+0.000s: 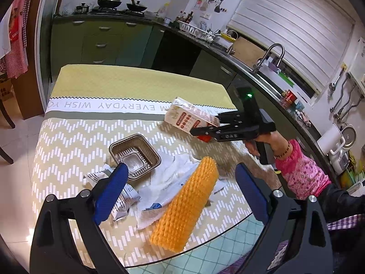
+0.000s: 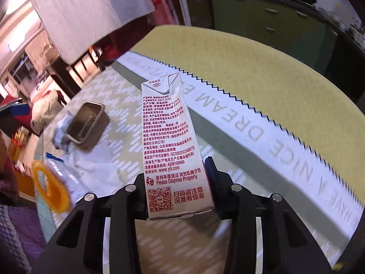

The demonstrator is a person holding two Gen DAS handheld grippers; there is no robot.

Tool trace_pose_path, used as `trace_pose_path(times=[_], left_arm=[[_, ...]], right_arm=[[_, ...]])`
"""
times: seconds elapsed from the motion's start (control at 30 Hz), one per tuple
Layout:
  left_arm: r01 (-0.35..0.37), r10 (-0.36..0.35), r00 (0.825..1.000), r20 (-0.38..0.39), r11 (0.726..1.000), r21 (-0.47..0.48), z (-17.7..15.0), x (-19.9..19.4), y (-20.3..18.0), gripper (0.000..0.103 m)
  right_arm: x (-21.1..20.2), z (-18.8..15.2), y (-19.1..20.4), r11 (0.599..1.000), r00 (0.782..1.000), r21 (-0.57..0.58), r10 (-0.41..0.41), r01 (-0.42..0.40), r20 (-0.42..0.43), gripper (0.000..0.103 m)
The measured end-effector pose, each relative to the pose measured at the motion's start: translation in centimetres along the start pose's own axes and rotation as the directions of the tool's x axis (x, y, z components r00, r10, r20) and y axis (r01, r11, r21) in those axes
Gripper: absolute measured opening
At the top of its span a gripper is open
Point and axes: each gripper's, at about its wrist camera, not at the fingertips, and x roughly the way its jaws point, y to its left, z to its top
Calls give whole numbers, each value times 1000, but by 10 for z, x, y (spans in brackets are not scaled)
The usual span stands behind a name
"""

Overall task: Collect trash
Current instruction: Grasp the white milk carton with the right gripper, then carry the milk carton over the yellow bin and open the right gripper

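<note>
Your right tongs [image 2: 178, 182] are clamping the carton [image 2: 170, 141] by its base, lifting it off the bench [image 1: 75, 137]; your left tongs [image 1: 180, 187] are hanging apart over the foam sleeve [image 1: 184, 207], likely next.

I see my left gripper [image 1: 180, 187] spread wide above the table [image 1: 68, 141], its blue pads on either side of an orange foam sleeve [image 1: 186, 203] lying on crumpled paper [image 1: 168, 182]. A brown tray [image 1: 134, 157] sits just beside the left pad. Farther off, my right gripper [image 1: 205, 127] clamps a carton [image 1: 190, 117], lifted off the cloth.
</note>
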Motion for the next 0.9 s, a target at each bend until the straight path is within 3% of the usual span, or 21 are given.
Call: trace_pose_path(times=[0.13,0.27,0.33,0.4,0.47,0.57,0.6,0.7,0.77,0.9], left_arm=[[10,-11,1000,4,1000,28,-1,-4,-8,90],[34,-35,999,9,998,57,-3,-6,-18,90],[45,-45,999,8,997,68,-4,-5,-22,90],[55,-55,998,5,995,79,-6,-3,-27,90],[62,-62,998,-3,994,91,-7,-1,-31,91],[70,-68,998,-17,992,109,-8,4,-37,91],[70,-68,997,-19,991,112,-9,5,-39,91],[74,-72,997,-22,990,118,-9,8,-44,91],[80,-77,997,-24,990,120,-9,9,-47,91],[77,-73,997,-34,989,129,-10,11,-51,91]], right_arm=[[-34,-22,8,999,998,40,-27,25,51,40],[-85,-60,9,986,988,138,-107,91,112,40],[-111,-83,1,967,977,216,-169,139,128,40],[-145,-119,-18,917,955,342,-264,206,131,40],[-170,-154,-41,846,930,453,-356,280,90,40],[-194,-206,-85,708,893,585,-444,395,-65,40],[-197,-217,-96,679,880,592,-458,435,-121,40],[-198,-239,-123,628,867,611,-439,483,-234,40],[-190,-244,-137,615,865,614,-416,495,-281,40],[-172,-243,-163,571,840,621,-437,536,-322,40]])
